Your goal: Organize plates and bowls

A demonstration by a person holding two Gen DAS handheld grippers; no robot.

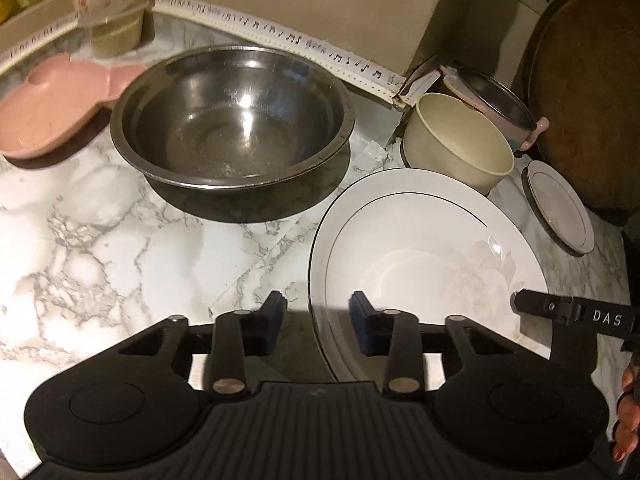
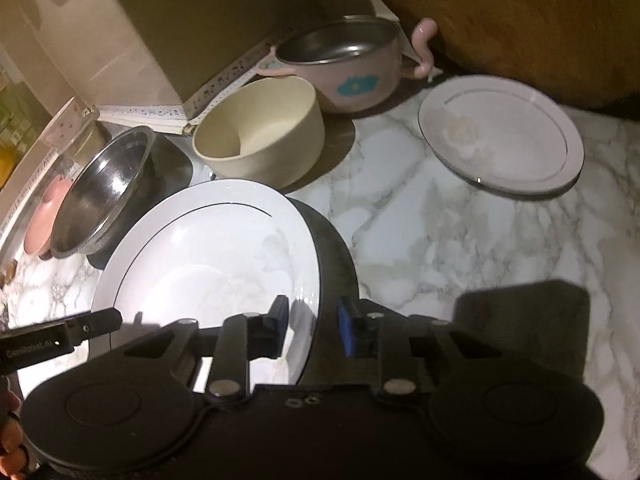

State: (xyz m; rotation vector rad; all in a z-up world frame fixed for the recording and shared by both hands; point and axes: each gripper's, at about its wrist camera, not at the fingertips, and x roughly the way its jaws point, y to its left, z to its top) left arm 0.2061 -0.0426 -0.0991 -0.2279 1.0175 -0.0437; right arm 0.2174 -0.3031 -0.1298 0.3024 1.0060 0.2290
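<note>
A large white plate with a dark rim line is held tilted above the marble counter. My left gripper straddles its left rim, fingers on either side with a gap. My right gripper straddles its right rim, jaws part closed around the edge. A small white plate lies flat on the counter to the right. A steel bowl, a cream bowl and a pink steel-lined pot stand behind.
A pink dish lies at far left, with stacked cups behind it. A round wooden board leans at the right. A beige box and a patterned trim strip run along the back.
</note>
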